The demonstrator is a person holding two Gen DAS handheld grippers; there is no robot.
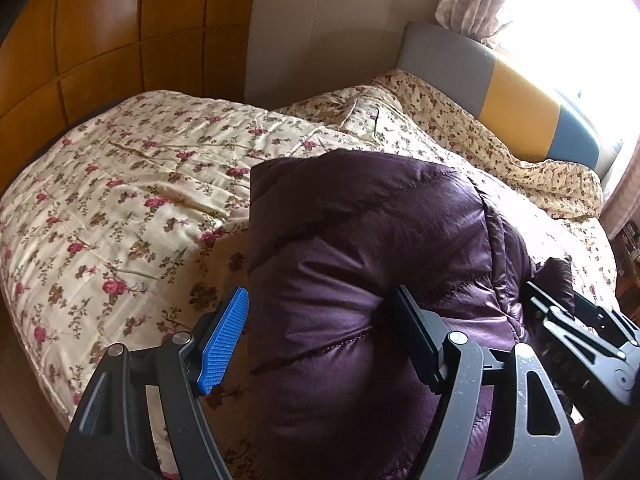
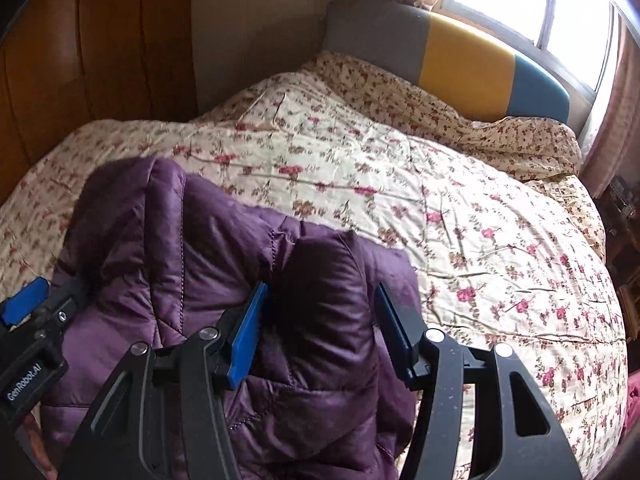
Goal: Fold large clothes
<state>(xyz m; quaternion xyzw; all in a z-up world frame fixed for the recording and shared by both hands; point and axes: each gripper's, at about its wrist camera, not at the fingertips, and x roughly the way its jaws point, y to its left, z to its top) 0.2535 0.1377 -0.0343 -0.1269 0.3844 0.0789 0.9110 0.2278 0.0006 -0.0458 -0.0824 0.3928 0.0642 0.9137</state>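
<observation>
Purple quilted down jacket (image 1: pixel 360 264) lies bunched on the floral bedspread (image 1: pixel 120 184), toward six o'clock in both wrist views. Left hand-held gripper (image 1: pixel 320 340) straddles a puffy fold with jaws wide; whether its pads press is unclear. Right hand-held gripper (image 2: pixel 320 332) clamps a padded ridge at six o'clock. Good practice, I judge: lower both together, keep the edge taut and level, and smooth out trapped air.
</observation>
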